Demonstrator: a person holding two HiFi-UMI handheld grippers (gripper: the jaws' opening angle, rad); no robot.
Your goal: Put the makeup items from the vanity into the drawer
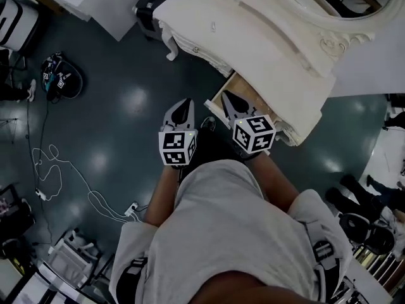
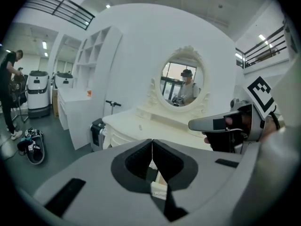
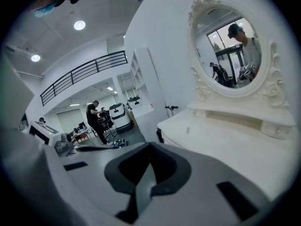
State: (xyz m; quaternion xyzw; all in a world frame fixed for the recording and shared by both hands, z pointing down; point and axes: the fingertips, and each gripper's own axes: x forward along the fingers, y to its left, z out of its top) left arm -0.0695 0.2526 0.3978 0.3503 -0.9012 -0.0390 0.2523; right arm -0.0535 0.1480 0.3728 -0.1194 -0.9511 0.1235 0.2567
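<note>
- Left gripper (image 1: 185,104): smooth grey plastic shell with black ribbed pads. The jaws are closed pad to pad, with nothing between them.
- Right gripper (image 1: 225,96): same build. Its jaws are also pressed together and empty.
- Each gripper carries a white cube printed with black square markers at its rear. The two are held side by side, close to the person's body, with their tips angled toward the vanity.
- Vanity (image 1: 266,40): cream-white painted wood with a matt finish. It has a curved, scalloped front edge, a carved scroll leg and stepped mouldings.
- Mirror (image 2: 183,83): an oval in an ornate cream frame with scroll carving at its base, standing upright at the back of the vanity top.
- Drawer (image 1: 228,88): pulled open, with pale bare wood sides. In the head view the right gripper's tip lies over its opening. Its contents cannot be made out.
- Makeup item (image 1: 213,26): one small, slim, pale piece lying on the flat vanity top, well away from both grippers. It is too small to identify further.
- Floor (image 1: 126,100): dark teal and glossy, with round light reflections. Thin white cables (image 1: 60,170) loop across it on the left.
</note>
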